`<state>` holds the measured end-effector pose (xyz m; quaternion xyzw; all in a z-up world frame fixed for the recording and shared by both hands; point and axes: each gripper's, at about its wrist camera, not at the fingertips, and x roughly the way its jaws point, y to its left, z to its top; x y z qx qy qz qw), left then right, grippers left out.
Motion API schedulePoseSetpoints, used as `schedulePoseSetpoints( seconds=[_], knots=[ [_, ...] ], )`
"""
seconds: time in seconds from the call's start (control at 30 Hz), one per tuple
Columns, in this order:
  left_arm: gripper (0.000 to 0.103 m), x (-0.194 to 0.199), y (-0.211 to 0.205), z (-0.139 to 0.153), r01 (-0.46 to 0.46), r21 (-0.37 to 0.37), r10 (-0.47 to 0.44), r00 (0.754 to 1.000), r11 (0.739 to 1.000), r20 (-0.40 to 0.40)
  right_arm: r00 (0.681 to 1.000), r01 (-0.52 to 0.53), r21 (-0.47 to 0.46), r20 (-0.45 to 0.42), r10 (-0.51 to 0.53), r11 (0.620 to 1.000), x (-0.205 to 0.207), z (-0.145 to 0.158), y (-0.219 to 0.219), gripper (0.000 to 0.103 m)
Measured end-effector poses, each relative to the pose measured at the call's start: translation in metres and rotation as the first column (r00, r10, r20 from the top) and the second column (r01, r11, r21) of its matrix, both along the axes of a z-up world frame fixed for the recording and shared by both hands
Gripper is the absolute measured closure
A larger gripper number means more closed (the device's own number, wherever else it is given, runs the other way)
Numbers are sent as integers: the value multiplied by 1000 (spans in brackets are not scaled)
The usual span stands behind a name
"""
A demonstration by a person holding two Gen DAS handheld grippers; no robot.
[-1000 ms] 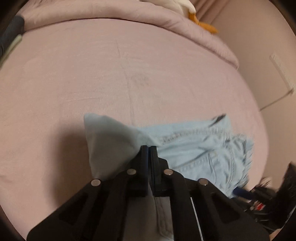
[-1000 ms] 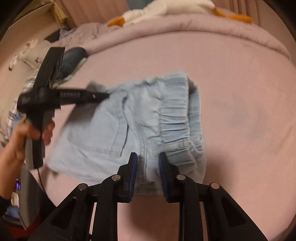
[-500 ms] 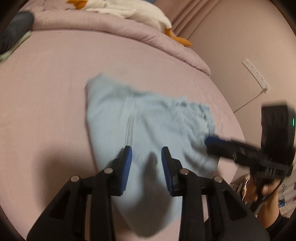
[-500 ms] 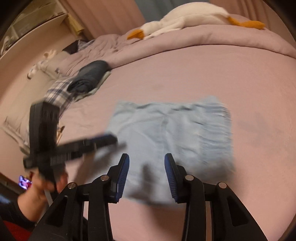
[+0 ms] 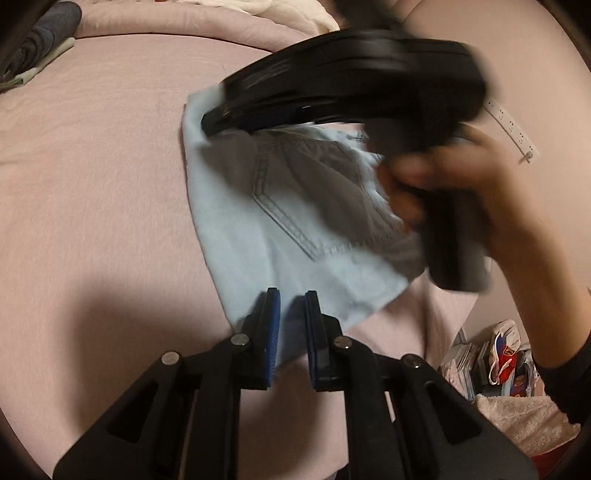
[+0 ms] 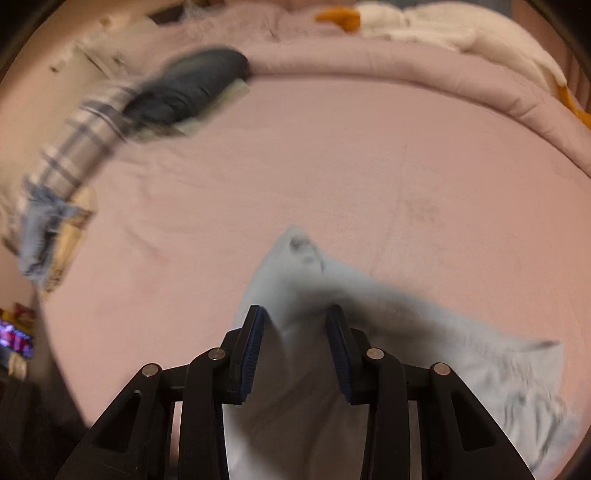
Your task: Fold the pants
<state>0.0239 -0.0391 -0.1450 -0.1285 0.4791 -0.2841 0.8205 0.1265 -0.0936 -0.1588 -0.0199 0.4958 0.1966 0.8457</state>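
Light blue denim pants (image 5: 236,221) lie folded and flat on the pink bed (image 5: 92,166), back pocket up. My left gripper (image 5: 292,299) is at their near corner, its blue pads drawn close on the fabric between them. A hand (image 5: 443,177) holds my right gripper (image 5: 212,123), blurred, reaching across to the far left corner. In the right wrist view the pants (image 6: 280,280) are blurred. The right gripper (image 6: 294,314) stands over that corner with its jaws closing, the cloth between them but apart from the pads.
Dark folded clothes (image 6: 192,85) and a plaid cloth (image 6: 81,136) lie at the bed's far left. A white plush goose (image 6: 443,29) rests on the quilt ridge behind. Shoes and clutter (image 5: 498,354) sit on the floor at right, under a wall power strip (image 5: 511,129).
The left gripper let go of the raised fabric, the pants dropped flat, and its jaws narrowed again on the near corner. The right gripper swung across the pants to the far left corner.
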Motion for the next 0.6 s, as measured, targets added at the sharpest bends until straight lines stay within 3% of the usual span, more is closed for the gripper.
schedulePoseSetpoints(
  seconds=[0.13,0.3,0.53,0.6],
  knots=[
    [92,4,-1,-1,-16,-19,16,1000,1000,-12,1000,13,-49,-1,-13,999,5,-6,4,68],
    [92,1,0,0,-13,5,13,1000,1000,-1,999,31,48,30,-32,998,-31,16,-18,68],
    [92,3,0,0,-13,-2,13,1000,1000,-16,986,32,-166,166,-4,986,-149,17,-53,68],
    [91,4,-2,0,-15,5,15,1000,1000,-20,986,26,-191,168,6,981,-173,7,-58,68]
  ],
)
